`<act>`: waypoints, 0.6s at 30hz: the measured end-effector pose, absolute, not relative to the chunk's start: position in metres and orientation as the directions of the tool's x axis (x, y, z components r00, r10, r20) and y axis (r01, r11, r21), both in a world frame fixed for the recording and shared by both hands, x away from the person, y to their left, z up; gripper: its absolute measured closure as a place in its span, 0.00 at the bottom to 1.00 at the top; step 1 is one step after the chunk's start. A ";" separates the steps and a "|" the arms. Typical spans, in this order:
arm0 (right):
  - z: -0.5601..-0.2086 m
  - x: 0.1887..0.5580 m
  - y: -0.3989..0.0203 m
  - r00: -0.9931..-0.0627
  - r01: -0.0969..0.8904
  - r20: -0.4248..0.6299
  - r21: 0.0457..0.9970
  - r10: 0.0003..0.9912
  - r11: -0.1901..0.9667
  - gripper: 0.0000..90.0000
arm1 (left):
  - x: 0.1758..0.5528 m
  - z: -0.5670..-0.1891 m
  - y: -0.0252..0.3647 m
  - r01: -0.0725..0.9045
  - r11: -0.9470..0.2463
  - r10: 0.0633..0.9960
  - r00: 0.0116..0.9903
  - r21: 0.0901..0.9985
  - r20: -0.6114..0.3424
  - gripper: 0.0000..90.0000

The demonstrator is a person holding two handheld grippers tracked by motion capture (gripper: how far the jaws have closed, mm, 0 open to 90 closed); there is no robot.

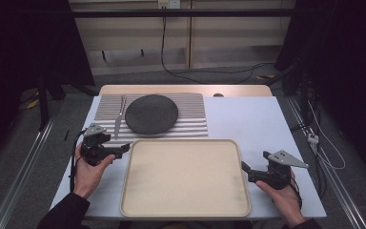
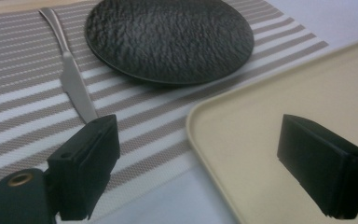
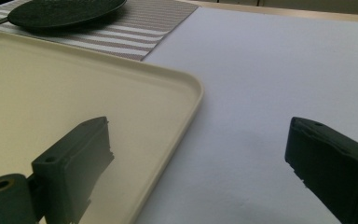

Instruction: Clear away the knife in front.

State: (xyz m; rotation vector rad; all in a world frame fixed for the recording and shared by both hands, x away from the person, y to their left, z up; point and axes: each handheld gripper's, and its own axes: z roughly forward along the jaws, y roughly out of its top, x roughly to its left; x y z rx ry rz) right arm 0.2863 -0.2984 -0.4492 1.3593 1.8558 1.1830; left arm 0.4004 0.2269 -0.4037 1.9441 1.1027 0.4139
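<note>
A cream tray lies empty at the table's front middle. Behind it a dark round plate rests on a striped placemat, with a fork and a knife to its left. My left gripper is open at the tray's near-left corner; in its own view the left gripper has one jaw over the placemat and one over the tray, facing the knife and the plate. My right gripper is open and straddles the tray's right rim.
The white table has bare room right of the placemat and around the tray. A wooden strip runs along its far edge. Cables lie on the floor beyond, and a metal rail runs along the left side.
</note>
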 end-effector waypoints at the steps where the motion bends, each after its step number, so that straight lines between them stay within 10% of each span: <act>1: -0.449 0.286 -0.299 -0.338 0.459 0.073 0.883 0.938 0.096 0.07 | 0.404 -0.403 0.228 0.541 -0.258 0.821 0.559 0.801 -0.113 0.17; 18: -0.447 0.281 -0.295 -0.349 0.450 0.067 0.887 0.935 0.104 0.08 | 0.464 -0.399 0.240 0.575 -0.235 0.870 0.483 0.784 -0.094 0.15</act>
